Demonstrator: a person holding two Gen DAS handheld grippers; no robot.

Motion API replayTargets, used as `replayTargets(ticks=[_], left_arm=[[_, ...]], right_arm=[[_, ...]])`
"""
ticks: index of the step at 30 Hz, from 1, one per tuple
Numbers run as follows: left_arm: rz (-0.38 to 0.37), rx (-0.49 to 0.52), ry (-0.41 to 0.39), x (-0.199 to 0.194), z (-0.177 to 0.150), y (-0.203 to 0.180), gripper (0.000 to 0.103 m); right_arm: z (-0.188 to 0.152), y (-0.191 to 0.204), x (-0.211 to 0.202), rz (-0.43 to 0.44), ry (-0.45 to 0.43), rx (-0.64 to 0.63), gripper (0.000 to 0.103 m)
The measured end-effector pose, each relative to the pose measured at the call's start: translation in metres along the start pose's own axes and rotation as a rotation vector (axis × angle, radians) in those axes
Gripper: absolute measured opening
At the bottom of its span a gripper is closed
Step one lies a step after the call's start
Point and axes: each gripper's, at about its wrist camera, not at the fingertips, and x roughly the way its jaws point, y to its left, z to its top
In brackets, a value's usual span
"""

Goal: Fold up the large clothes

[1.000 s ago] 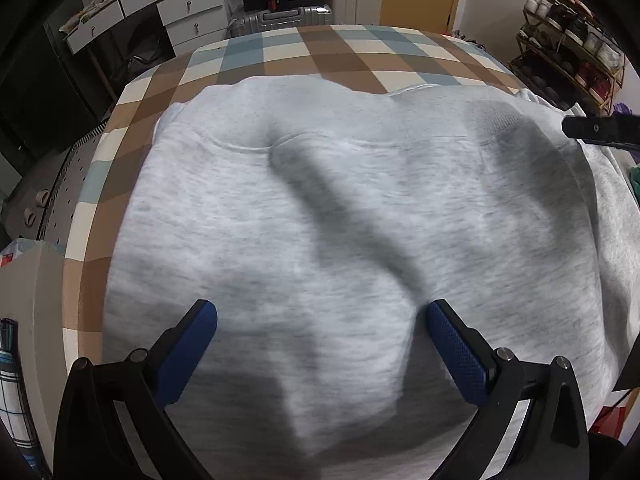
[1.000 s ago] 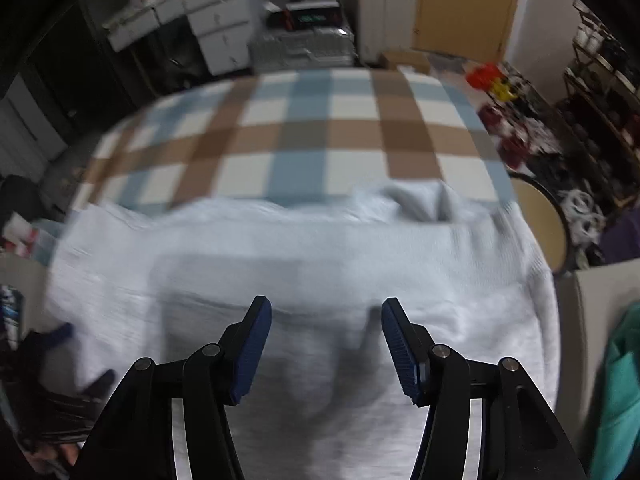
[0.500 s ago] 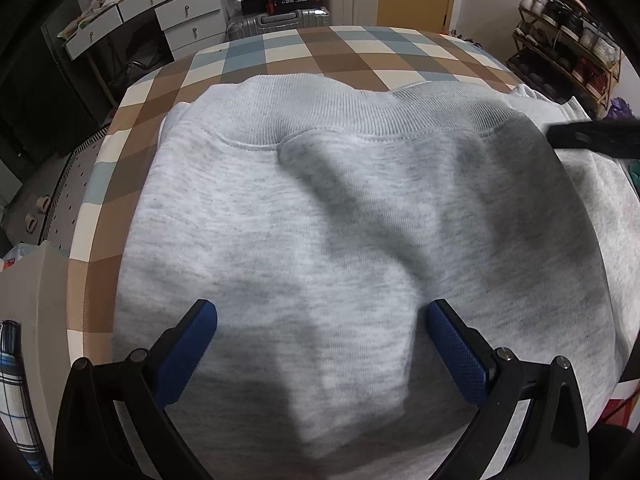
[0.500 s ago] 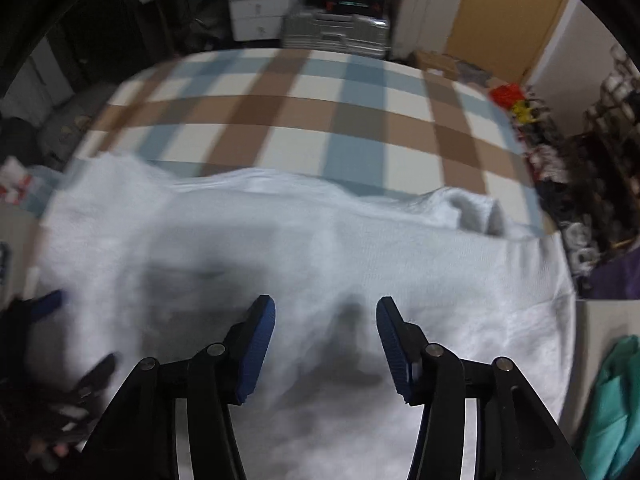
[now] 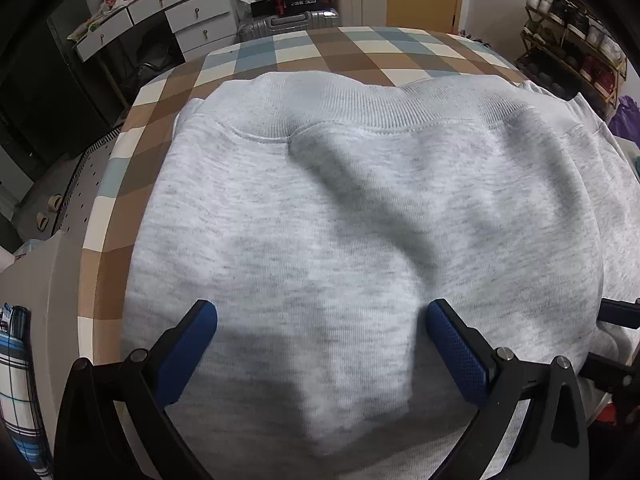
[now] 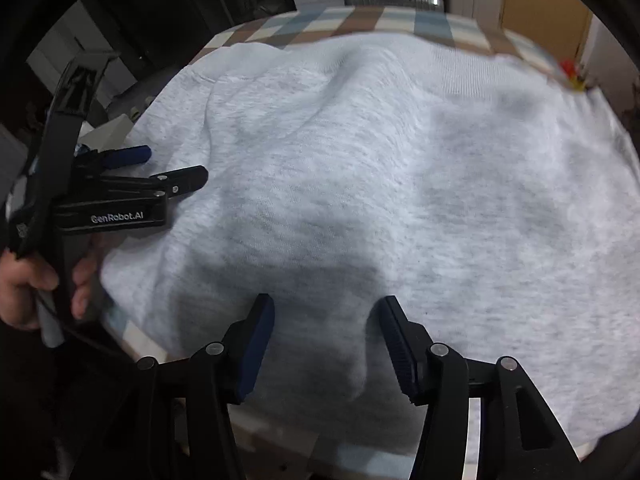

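Grey sweatshirt: spread over the checked bed cover, ribbed hem toward the far side.
Left gripper: jaws wide, blue pads above the cloth, nothing pinched.
Right gripper: jaws half apart and just widened slightly, cloth below them, not gripped.
Right view only: hand holding the left gripper at the sweatshirt's left edge.
Left view only: drawers, suitcase, shoe rack; bare cover beyond the hem.
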Motion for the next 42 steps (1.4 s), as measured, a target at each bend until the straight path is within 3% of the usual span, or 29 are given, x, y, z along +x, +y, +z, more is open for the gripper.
replayTargets(ticks=[3, 6, 8, 10, 12, 16, 21, 24, 26, 28, 30, 35, 37, 38, 41, 42], left_arm=[[-0.003, -0.003, 0.000, 0.000, 0.000, 0.001, 0.102], [-0.004, -0.009, 0.003, -0.002, 0.001, 0.002, 0.102], [-0.011, -0.025, -0.006, -0.009, -0.001, 0.003, 0.102], [-0.047, -0.043, -0.039, -0.022, -0.003, 0.002, 0.102], [-0.094, -0.042, -0.109, -0.042, -0.006, -0.006, 0.102], [-0.156, 0.015, -0.220, -0.070, -0.005, -0.036, 0.102], [-0.281, 0.048, -0.153, -0.058, 0.006, -0.077, 0.102], [-0.203, 0.057, -0.047, -0.030, 0.011, -0.095, 0.102], [-0.194, 0.031, 0.026, -0.010, 0.014, -0.096, 0.102], [-0.204, 0.004, 0.035, -0.004, 0.018, -0.091, 0.102], [-0.206, 0.013, 0.044, -0.002, 0.020, -0.090, 0.102], [-0.230, 0.052, 0.040, 0.002, 0.020, -0.088, 0.102], [-0.239, 0.050, 0.042, 0.005, 0.023, -0.086, 0.102], [-0.242, 0.048, 0.041, 0.005, 0.023, -0.086, 0.102], [-0.234, 0.046, 0.028, 0.002, 0.021, -0.088, 0.102], [-0.231, 0.048, 0.026, 0.002, 0.020, -0.089, 0.102]], right_arm=[[-0.004, 0.002, -0.002, -0.014, -0.041, 0.012, 0.054], [-0.012, -0.013, -0.018, 0.059, -0.074, 0.109, 0.055], [-0.029, -0.037, -0.044, 0.125, -0.121, 0.241, 0.055], [-0.055, -0.070, -0.075, 0.198, -0.205, 0.392, 0.061], [-0.086, -0.102, -0.096, 0.228, -0.259, 0.544, 0.081], [-0.132, -0.141, -0.096, 0.300, -0.250, 0.759, 0.083], [-0.140, -0.158, -0.061, 0.451, -0.212, 0.899, 0.083], [-0.119, -0.160, -0.045, 0.412, -0.191, 0.910, 0.084], [-0.106, -0.159, -0.044, 0.413, -0.195, 0.906, 0.083], [-0.093, -0.156, -0.043, 0.377, -0.201, 0.906, 0.084], [-0.084, -0.153, -0.040, 0.355, -0.213, 0.901, 0.092], [-0.070, -0.149, -0.039, 0.245, -0.285, 0.866, 0.094], [-0.074, -0.153, -0.039, 0.241, -0.335, 0.884, 0.092], [-0.077, -0.155, -0.039, 0.237, -0.350, 0.901, 0.084], [-0.087, -0.165, -0.043, 0.218, -0.346, 0.901, 0.039], [-0.087, -0.166, -0.046, 0.232, -0.361, 0.888, 0.033]])
